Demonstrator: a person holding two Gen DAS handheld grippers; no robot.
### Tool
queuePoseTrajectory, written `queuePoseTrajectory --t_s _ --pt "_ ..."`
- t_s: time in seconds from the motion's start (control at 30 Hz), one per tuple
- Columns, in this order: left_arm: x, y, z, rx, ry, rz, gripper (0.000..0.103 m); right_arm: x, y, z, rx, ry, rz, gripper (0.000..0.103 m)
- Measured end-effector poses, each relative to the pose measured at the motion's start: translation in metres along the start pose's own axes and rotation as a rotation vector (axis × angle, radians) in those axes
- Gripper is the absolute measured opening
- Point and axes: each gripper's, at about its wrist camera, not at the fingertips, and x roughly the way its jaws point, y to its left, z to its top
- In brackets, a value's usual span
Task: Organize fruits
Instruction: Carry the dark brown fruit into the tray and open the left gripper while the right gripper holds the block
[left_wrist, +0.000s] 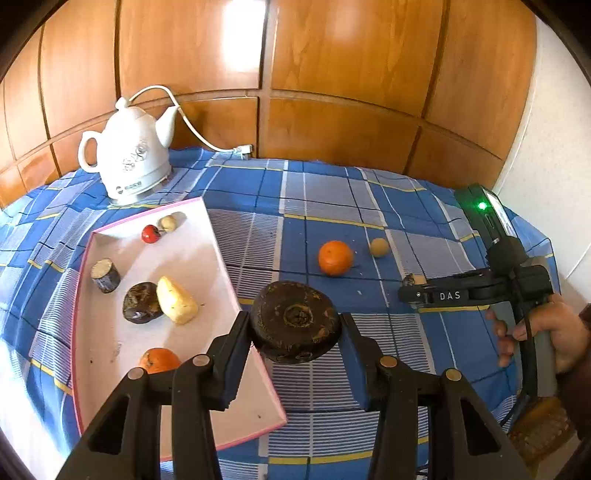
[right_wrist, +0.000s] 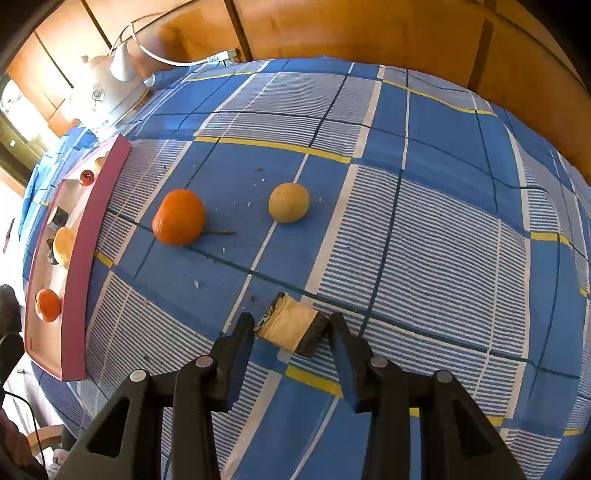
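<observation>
My left gripper (left_wrist: 295, 325) is shut on a dark brown round fruit (left_wrist: 295, 317) and holds it above the right rim of the white, pink-edged tray (left_wrist: 184, 254). Several fruits lie in the tray, among them an orange (left_wrist: 159, 360), a yellow piece (left_wrist: 176, 301) and a red cherry-like fruit (left_wrist: 150, 233). Loose on the checked cloth are an orange (right_wrist: 179, 217) and a small beige round fruit (right_wrist: 289, 202). My right gripper (right_wrist: 291, 325) is shut on a cut piece (right_wrist: 290, 328) with pale flesh and dark rind, low over the cloth.
A white electric kettle (left_wrist: 133, 155) stands at the back left behind the tray, and its cord runs to a plug by the wooden wall panels. A person's hand (left_wrist: 546, 332) holds the right gripper's handle. The blue cloth (right_wrist: 424, 229) drops off at the table's right edge.
</observation>
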Motion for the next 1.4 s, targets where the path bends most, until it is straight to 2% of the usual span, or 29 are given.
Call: queuePoseTrajectory --t_s 0.97,1.13,1.4 --pt "-0.010 0.046 -0.008 -0.105 -0.008 0.082 0.047 0.005 0.011 0.001 -0.054 -0.004 -0.043 0.042" --pt "-0.011 0.069 -0.014 -0.152 0.005 0.111 0.047 0.005 0.011 0.001 -0.060 -0.006 -0.047 0.042" --pt "-0.023 0.134 -0.030 -0.309 0.009 0.171 0.047 0.005 0.015 0.000 -0.064 -0.006 -0.055 0.042"
